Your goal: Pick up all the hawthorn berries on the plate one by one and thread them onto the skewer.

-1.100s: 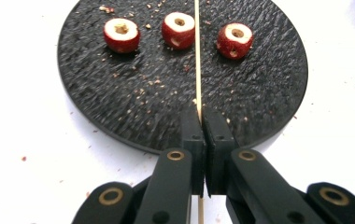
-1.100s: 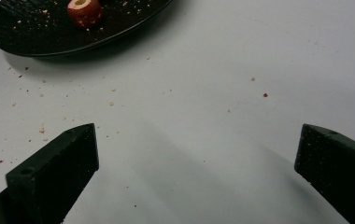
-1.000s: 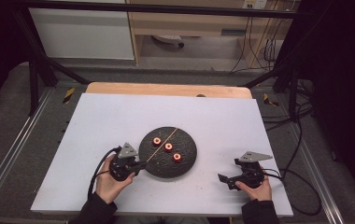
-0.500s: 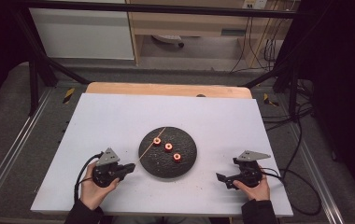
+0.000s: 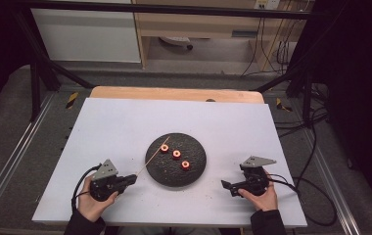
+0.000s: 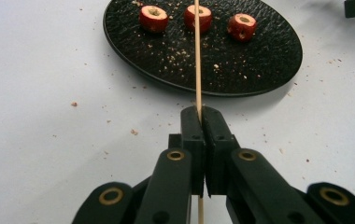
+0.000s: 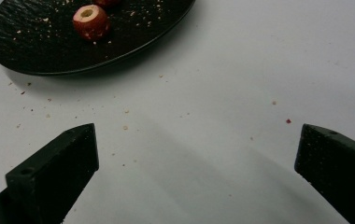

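Since a second ago the left gripper [image 5: 131, 179] has pulled back left off the black plate [image 5: 160, 171], jaws pinching a thin wooden skewer [image 6: 197, 56] whose tip reaches over the plate's rim. Right gripper [image 5: 228, 185] unmoved, jaws spread wide, nothing between. White table [image 5: 125, 127] bare around both. Three red cored fruit pieces [image 5: 176, 154] sit in a row mid-plate, crumbs scattered.
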A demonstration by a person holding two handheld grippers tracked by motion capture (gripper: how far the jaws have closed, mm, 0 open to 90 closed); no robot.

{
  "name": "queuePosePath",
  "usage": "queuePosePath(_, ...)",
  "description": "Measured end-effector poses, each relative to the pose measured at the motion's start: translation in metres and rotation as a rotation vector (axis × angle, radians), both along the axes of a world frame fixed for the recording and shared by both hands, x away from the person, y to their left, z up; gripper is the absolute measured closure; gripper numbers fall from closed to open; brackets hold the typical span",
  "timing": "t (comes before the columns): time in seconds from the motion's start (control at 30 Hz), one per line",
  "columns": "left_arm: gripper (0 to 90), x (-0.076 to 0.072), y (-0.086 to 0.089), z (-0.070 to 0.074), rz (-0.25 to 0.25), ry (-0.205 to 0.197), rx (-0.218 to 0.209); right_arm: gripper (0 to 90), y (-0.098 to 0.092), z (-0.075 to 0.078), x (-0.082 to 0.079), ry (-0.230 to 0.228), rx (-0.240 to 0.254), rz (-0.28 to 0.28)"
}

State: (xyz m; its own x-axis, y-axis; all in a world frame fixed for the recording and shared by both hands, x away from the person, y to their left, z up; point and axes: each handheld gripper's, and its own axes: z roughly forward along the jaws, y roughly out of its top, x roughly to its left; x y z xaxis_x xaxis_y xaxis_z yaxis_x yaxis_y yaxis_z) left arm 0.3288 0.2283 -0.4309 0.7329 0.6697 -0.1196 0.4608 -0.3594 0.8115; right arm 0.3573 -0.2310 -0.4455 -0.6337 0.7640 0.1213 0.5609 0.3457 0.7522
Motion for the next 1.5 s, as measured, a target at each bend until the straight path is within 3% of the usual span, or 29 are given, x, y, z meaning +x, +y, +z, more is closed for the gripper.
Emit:
queuePosePath(0.37, 88.0, -0.001, 0.004, -0.005, -0.009, 0.003, 0.003, 0.6, 0.033, 0.010, 0.009, 0.012, -0.044, 0.020)
queuePosePath(0.53, 88.0, -0.003, 0.002, -0.006, -0.015, 0.002, 0.013, 0.6, 0.050, 0.018, 0.014, 0.012, -0.039, 0.035)
queuePosePath(0.87, 88.0, -0.003, 0.002, -0.008, -0.021, 0.006, 0.015, 1.5, 0.085, 0.038, 0.029, 0.014, -0.088, 0.057)
queuePosePath(1.1, 88.0, -0.003, 0.001, -0.008, -0.022, 0.000, 0.023, 7.9, 0.109, 0.048, 0.042, 0.034, -0.112, 0.079)
queuePosePath(1.27, 88.0, -0.003, 0.002, -0.008, -0.020, 0.001, 0.027, 14.7, 0.128, 0.050, 0.052, 0.068, -0.162, 0.106)
queuePosePath(1.5, 88.0, -0.003, 0.002, -0.008, -0.022, 0.004, 0.034, 26.0, 0.147, 0.047, 0.063, 0.153, -0.199, 0.114)
